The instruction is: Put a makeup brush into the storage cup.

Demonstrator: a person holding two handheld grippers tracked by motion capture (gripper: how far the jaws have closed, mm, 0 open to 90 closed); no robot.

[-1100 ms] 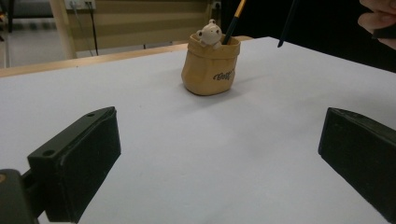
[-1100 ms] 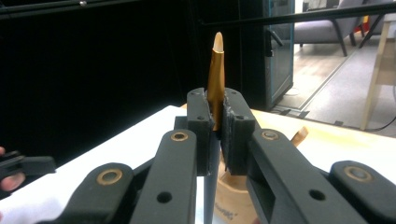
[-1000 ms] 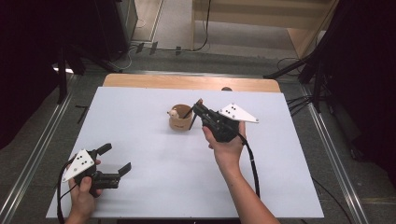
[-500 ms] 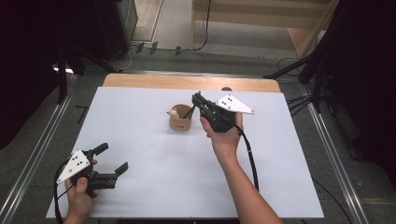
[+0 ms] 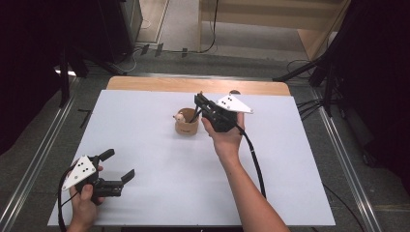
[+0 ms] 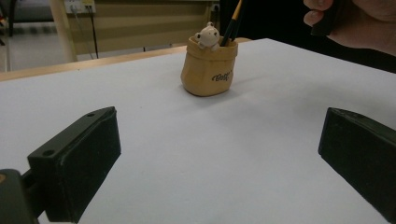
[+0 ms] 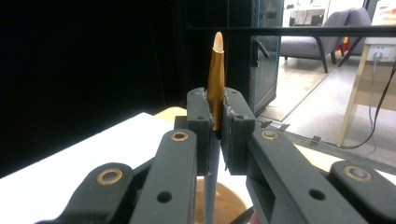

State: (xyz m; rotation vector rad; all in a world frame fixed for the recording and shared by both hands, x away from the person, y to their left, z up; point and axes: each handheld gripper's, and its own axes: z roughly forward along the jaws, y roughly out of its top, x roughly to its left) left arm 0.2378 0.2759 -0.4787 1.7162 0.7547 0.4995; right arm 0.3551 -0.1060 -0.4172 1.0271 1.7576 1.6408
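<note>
A tan bag-shaped pen holder (image 5: 186,126) with a small bear figure on its rim stands in the middle of the white table (image 5: 145,111). My right gripper (image 5: 197,99) hovers just right of and above it, shut on a dark pen (image 5: 194,115) that slants down into the holder. In the right gripper view the pen's gold tip (image 7: 215,70) sticks up past the closed right gripper (image 7: 215,121), with the holder's mouth (image 7: 229,205) below. My left gripper (image 5: 119,164) rests open near the front left edge. In the left gripper view the holder (image 6: 208,70) and pen (image 6: 232,23) stand far beyond the left gripper (image 6: 219,154).
A wooden strip (image 5: 145,84) runs along the table's far edge. Metal rails (image 5: 43,154) flank both sides of the table. The right gripper's cable (image 5: 254,162) trails back along the forearm. The person's right hand (image 6: 355,23) is at the top right of the left gripper view.
My right gripper has moved a little farther away and to the left with the pen in it, closer over the holder. The left gripper has stayed in place.
</note>
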